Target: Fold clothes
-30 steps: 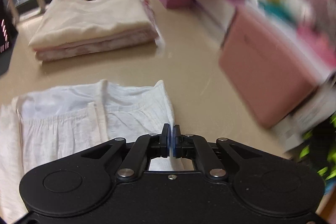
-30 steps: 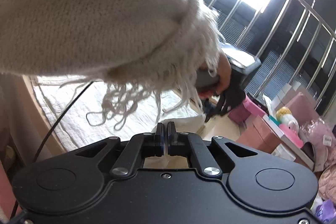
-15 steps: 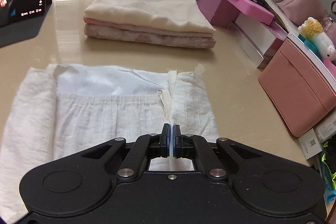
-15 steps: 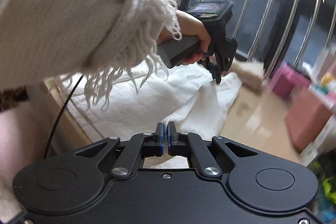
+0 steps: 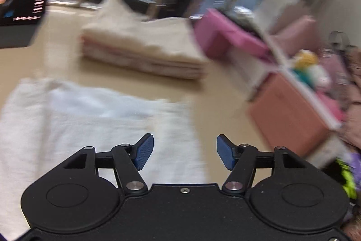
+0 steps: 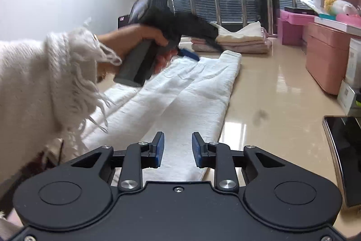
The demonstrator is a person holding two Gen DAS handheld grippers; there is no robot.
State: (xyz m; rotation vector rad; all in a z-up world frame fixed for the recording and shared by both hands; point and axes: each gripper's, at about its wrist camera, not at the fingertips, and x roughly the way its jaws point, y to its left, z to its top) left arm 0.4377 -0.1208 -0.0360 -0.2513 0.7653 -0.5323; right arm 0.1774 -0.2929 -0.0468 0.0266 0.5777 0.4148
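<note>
A white garment (image 6: 194,92) lies folded lengthwise on the beige table (image 6: 270,110), and it shows blurred in the left wrist view as the white garment (image 5: 94,119). My left gripper (image 5: 185,151) hovers over the garment's right edge, its jaws opening with nothing between the blue pads. My right gripper (image 6: 177,149) is over the garment's near end, jaws also opening and empty. In the right wrist view a hand in a cream sleeve (image 6: 45,73) holds the left gripper (image 6: 191,53) above the garment's far end.
A stack of folded cream and pink clothes (image 5: 144,51) (image 6: 239,40) sits at the back of the table. Pink boxes (image 5: 291,114) (image 6: 327,53) and a plush toy (image 6: 338,5) line the right side. A dark screen (image 5: 20,1) stands far left. A phone (image 6: 345,150) lies at the right edge.
Both grippers were shut and now stand apart. The right gripper has rolled and swung toward the garment's near end. The left gripper has shifted forward and slightly down over the garment.
</note>
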